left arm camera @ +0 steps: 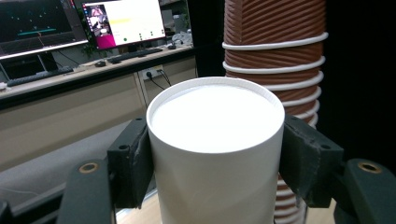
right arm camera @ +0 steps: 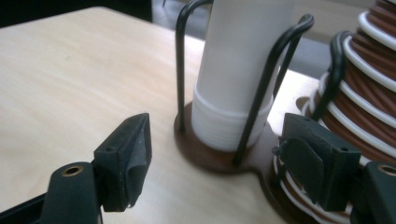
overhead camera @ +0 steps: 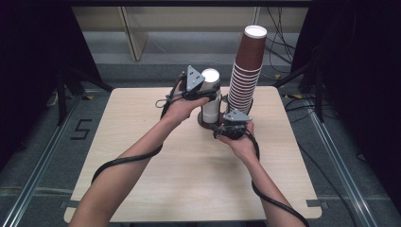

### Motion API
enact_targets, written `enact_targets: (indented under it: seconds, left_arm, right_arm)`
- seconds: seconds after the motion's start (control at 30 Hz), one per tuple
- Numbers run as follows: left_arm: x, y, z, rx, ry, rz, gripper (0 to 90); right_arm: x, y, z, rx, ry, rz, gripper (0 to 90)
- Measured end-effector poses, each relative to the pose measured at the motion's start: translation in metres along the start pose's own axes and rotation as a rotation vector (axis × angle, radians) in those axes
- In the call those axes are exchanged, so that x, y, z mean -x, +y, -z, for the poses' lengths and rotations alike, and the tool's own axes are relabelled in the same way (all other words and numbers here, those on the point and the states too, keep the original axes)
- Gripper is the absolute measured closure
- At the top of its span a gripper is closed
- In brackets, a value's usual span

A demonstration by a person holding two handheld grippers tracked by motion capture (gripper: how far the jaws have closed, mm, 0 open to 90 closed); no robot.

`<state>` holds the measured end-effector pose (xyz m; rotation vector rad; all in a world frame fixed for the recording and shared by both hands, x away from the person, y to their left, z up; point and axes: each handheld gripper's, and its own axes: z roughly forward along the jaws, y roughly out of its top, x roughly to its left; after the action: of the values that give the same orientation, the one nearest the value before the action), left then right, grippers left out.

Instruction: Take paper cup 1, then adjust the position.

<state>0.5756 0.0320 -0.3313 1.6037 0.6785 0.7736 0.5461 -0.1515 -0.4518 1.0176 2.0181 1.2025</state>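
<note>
- Tongs first: the left gripper (overhead camera: 202,90) pinches the white cup (left arm camera: 217,154) just under its rim, one pad on each side; the right gripper (overhead camera: 230,126) has its jaws spread with nothing between them, low by the holder (right arm camera: 219,156).
- White cup: top of a white nested stack (right arm camera: 233,126) standing upright inside black wire loops (right arm camera: 261,88) on the brown base, at the far middle of the table (overhead camera: 156,156).
- Brown stack (overhead camera: 246,71) rises just right of it, taller, its cups ribbed with white rims.
- Handling, as I judge it: paper cup, very light and thin-walled. A hard squeeze would likely oval the mouth or crease the side, so a gentle pinch should do.
- Best hold is where the left pads sit now, close under the rolled rim, the stiffest part of the wall.
- Smooth white paper may slip between pads if the grip is too slack.
- Nested cups tend to cling; the one below could lift along with it.
- Holder looks light too and might tip or rise; the right gripper stands near enough to steady its base or a loop.
- Lift straight up, clear of the wire loops, to avoid snagging.
</note>
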Motion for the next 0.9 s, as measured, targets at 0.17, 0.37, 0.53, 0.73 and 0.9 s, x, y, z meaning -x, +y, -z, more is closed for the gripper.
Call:
enact_targets:
  seconds: [0.17,0.37,0.53,0.73,0.9]
  left_arm:
    - [0.002,-0.016,0.038,-0.047,-0.056,-0.006,32.5]
    - [0.007,-0.038,0.068,-0.113,-0.1,0.016,32.4]
    - [0.012,-0.05,0.087,-0.14,-0.129,0.061,32.4]
    - [0.023,-0.06,0.104,-0.149,-0.148,0.045,32.4]
    - [0.042,-0.072,0.1,-0.198,-0.21,0.024,32.5]
  right_arm:
    - [0.002,-0.004,0.03,-0.051,0.069,0.014,26.2]
    - [-0.009,-0.012,0.052,-0.057,0.124,0.037,25.1]
    - [-0.026,-0.018,0.071,-0.027,0.172,0.043,23.8]
    - [-0.046,-0.026,0.096,0.043,0.184,0.029,19.9]
    - [-0.059,-0.038,0.106,0.065,0.186,0.011,12.2]
